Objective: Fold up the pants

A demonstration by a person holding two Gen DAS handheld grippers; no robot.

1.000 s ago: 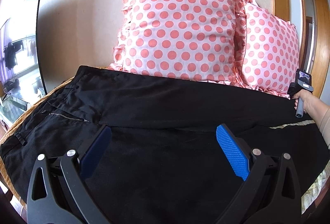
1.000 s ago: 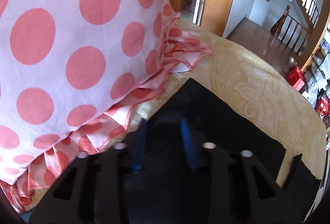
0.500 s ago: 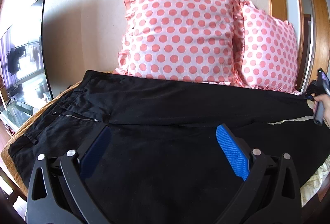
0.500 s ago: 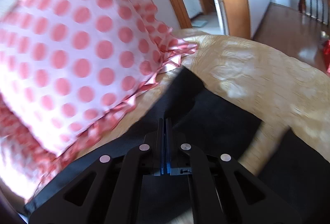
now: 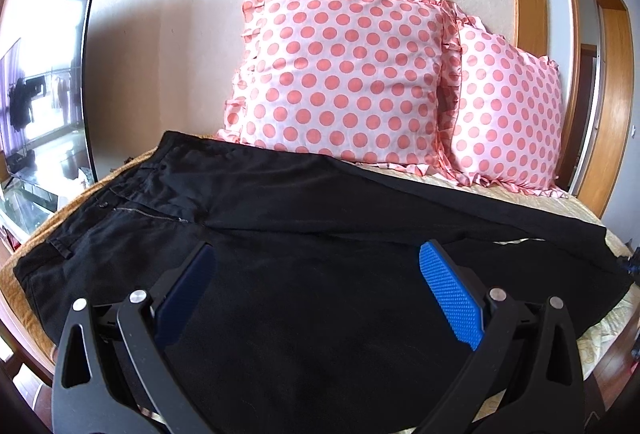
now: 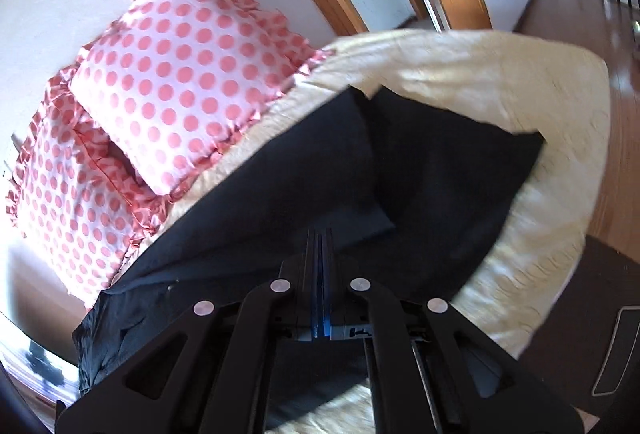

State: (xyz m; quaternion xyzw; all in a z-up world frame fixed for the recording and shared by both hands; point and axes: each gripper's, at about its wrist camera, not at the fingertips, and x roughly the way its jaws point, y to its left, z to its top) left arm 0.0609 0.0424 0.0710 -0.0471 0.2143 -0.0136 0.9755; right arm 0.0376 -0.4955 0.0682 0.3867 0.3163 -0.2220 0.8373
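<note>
My black pants (image 5: 304,234) lie spread across the bed (image 6: 460,66), waistband at the left, legs running right, in front of two polka-dot pillows (image 5: 352,74). The fold has only just begun, I judge. My right fingers (image 6: 319,246) are pressed together on the hem of the far leg, lifting it over the near leg. My left fingers (image 5: 320,294) stand wide apart above the thigh area, holding nothing. Bringing the legs together and folding lengthwise is all still to do.
</note>
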